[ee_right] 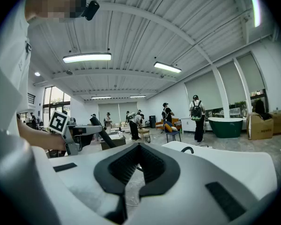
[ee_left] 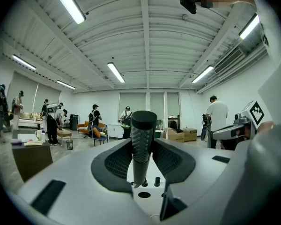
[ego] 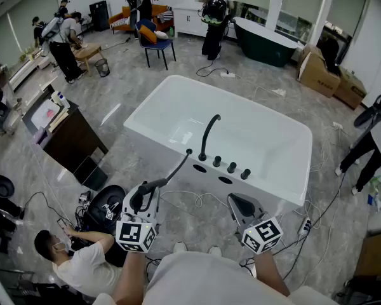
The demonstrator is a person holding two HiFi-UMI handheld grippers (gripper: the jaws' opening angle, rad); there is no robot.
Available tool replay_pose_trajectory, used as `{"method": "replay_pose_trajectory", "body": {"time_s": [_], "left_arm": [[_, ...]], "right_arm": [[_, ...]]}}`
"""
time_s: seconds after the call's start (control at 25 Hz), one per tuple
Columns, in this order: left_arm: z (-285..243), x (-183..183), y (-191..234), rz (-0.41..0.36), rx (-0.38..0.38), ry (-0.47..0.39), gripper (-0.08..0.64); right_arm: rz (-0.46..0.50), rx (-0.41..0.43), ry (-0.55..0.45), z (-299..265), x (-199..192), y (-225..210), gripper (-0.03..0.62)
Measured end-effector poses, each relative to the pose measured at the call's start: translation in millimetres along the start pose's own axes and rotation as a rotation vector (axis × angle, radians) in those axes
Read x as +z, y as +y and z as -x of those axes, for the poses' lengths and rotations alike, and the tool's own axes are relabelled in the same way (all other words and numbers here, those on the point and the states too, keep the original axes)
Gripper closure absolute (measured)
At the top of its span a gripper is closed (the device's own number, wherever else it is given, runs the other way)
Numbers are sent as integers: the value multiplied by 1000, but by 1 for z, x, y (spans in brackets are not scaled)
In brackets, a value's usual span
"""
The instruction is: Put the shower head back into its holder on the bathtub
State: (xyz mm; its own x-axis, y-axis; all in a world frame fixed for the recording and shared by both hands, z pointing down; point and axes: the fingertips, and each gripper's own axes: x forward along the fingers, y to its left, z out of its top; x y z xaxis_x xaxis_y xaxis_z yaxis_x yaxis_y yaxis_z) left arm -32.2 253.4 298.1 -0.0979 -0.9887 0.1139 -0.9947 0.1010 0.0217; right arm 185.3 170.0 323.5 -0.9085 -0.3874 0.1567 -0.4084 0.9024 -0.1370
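**What the tub views kept back**

In the head view, the body of the left gripper covered the held end of the dark grey, long-handled shower head. The small dark knobs on the near rim of the white rectangular bathtub were too small to tell apart. Right of the bathtub, a person in dark trousers was cut off by the picture's edge.

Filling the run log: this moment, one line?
left gripper shut on shower head | right gripper shut, empty | shower head not yet seated on bathtub
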Motion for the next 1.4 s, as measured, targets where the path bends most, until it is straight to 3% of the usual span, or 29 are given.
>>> {"method": "replay_pose_trajectory", "body": {"time_s": [0.68, 1.4], "left_arm": [[3, -3, 26, 26, -28, -2, 419], [2, -7, 48, 31, -143, -11, 419]], "right_arm": [[-3, -13, 7, -18, -2, 18, 577], [-31, -58, 34, -42, -13, 54, 577]]}}
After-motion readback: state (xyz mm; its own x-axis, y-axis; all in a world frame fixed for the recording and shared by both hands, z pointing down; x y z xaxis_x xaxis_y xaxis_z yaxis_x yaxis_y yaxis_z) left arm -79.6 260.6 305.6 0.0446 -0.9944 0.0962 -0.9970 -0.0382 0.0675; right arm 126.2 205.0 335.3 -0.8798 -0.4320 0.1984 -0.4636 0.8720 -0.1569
